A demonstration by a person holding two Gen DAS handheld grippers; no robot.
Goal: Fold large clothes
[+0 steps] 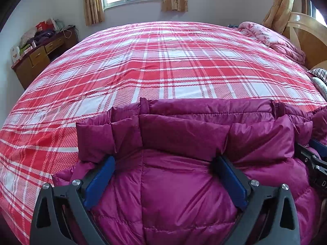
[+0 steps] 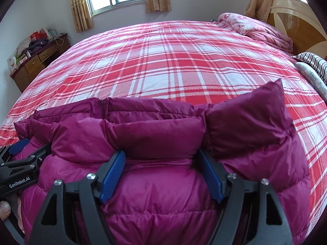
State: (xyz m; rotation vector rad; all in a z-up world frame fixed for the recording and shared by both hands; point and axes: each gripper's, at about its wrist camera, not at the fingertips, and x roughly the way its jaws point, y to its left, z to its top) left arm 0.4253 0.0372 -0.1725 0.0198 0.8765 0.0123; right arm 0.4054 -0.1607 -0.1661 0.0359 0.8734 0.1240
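A magenta quilted down jacket lies on the near side of the bed, partly folded over itself; it also shows in the right wrist view. My left gripper is open, its blue pads wide apart, with a puffy fold of the jacket between them. My right gripper is also open, its pads straddling another fold. The right gripper's side shows at the right edge of the left wrist view. The left gripper shows at the left edge of the right wrist view.
The red and white plaid bedspread covers a large bed. A pink quilt and striped pillows lie by the wooden headboard. A cluttered wooden dresser stands far left under a window.
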